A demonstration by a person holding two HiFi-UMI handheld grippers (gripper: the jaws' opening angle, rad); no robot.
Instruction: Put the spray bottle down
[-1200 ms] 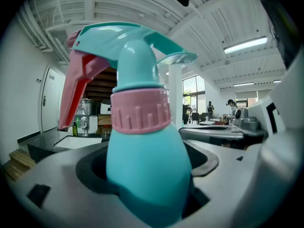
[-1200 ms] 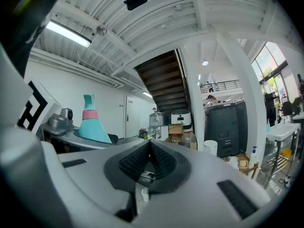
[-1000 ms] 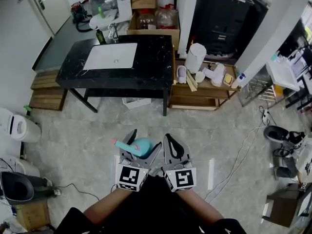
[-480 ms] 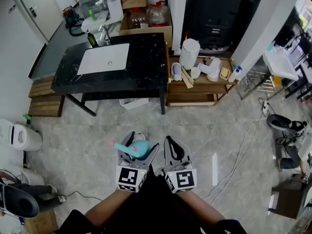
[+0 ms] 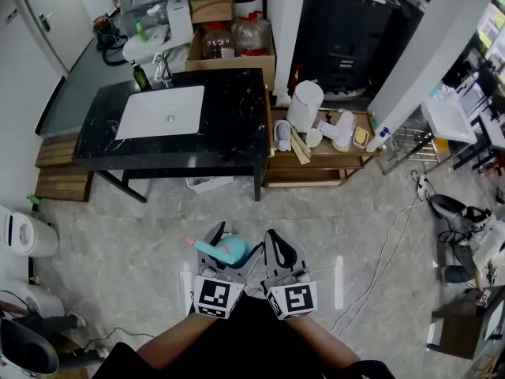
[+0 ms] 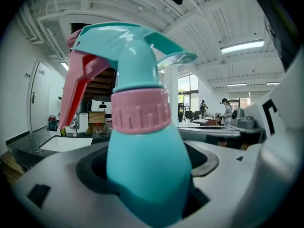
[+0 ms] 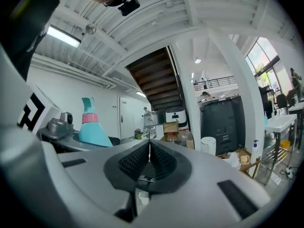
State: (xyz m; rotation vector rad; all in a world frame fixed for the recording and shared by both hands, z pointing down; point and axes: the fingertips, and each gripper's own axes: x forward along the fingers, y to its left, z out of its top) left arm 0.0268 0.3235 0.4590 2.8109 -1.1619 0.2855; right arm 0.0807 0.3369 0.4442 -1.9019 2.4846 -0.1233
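Observation:
A teal spray bottle (image 5: 228, 251) with a pink collar and pink trigger is held in my left gripper (image 5: 230, 249), whose jaws are shut on its body. In the left gripper view the spray bottle (image 6: 142, 151) fills the middle, upright between the jaws. My right gripper (image 5: 278, 247) is beside it on the right, shut with nothing in it. In the right gripper view the pads (image 7: 142, 161) meet, and the spray bottle (image 7: 91, 127) shows at the left. Both grippers hang over the grey floor, in front of a black table (image 5: 237, 109).
The black table carries a white inset sink (image 5: 160, 111) and a dark bottle (image 5: 140, 76). A low wooden shelf (image 5: 323, 160) with white jugs stands to its right. A tall black cabinet (image 5: 351, 30) is behind. Cables (image 5: 387, 251) trail on the floor at right. A white bin (image 5: 20, 234) sits left.
The head view has shifted, so the table and shelf sit slightly lower and left. Both grippers keep their places close together; the left still holds the bottle.

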